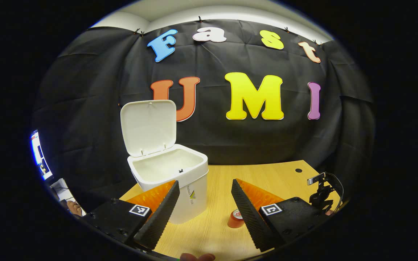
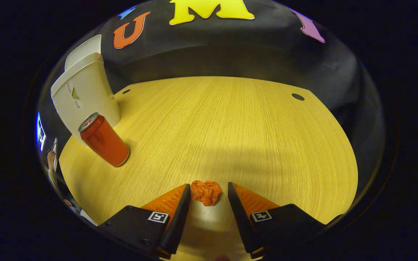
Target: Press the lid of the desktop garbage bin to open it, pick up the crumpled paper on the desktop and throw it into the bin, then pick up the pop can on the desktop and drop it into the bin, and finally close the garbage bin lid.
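Observation:
The white desktop bin (image 1: 174,174) stands on the wooden table with its lid (image 1: 148,127) swung up; its inside looks bare apart from a small dark speck. My left gripper (image 1: 205,188) hovers open just in front of and right of the bin, nothing between its fingers. A red pop can (image 1: 235,218) stands low behind the left gripper's right finger. In the right gripper view the can (image 2: 103,139) stands upright beside the bin (image 2: 83,92). The crumpled orange paper (image 2: 206,192) lies on the table between the tips of my open right gripper (image 2: 207,190), which sits around it.
The wooden table (image 2: 230,123) has two dark round holes near its far corners. A small camera on a black stand (image 1: 319,190) stands at the table's right edge in the left gripper view. A screen and a person's hand show at the far left.

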`<state>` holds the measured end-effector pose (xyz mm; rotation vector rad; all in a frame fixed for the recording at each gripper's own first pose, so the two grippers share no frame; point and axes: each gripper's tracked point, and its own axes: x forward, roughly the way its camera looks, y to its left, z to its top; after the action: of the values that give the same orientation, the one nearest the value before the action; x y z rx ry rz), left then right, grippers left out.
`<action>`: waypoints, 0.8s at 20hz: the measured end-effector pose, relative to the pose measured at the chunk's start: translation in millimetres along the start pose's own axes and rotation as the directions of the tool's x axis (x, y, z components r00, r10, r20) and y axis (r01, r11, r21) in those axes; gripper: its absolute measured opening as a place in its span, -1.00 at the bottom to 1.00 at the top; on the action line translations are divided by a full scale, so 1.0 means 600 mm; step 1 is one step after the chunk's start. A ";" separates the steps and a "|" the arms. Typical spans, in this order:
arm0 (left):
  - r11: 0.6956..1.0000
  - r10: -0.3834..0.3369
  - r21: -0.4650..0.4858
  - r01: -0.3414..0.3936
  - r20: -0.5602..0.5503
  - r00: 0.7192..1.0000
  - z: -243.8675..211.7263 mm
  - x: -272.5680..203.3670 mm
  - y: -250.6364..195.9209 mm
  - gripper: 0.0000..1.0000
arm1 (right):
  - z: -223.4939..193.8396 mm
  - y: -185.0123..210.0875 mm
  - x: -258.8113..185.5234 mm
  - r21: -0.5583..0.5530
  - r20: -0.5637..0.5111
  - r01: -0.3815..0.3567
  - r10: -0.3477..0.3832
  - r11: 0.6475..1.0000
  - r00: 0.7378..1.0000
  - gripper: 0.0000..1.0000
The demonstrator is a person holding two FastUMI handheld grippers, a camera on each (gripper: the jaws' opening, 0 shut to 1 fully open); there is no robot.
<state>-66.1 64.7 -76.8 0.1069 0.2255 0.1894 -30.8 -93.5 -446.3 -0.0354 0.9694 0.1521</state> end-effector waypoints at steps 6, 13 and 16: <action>0.999 0.025 -0.033 -0.025 -0.008 1.000 -0.004 -0.005 0.018 0.91 | -0.005 -0.003 -0.002 -0.022 -0.052 0.019 -0.020 1.000 0.998 -0.31; 0.997 0.022 -0.073 -0.023 -0.011 1.000 -0.004 0.004 0.032 0.91 | 0.050 0.031 -0.044 0.003 -0.018 -0.038 0.038 0.999 0.999 -0.81; 0.997 0.021 -0.078 -0.021 0.002 1.000 -0.001 0.008 0.040 0.91 | 0.121 0.072 -0.094 0.005 0.059 -0.087 0.087 0.996 0.994 -0.81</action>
<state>-65.7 88.9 -75.2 0.0315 0.2136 0.2188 -8.8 -50.2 -356.9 0.0182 0.9128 0.2287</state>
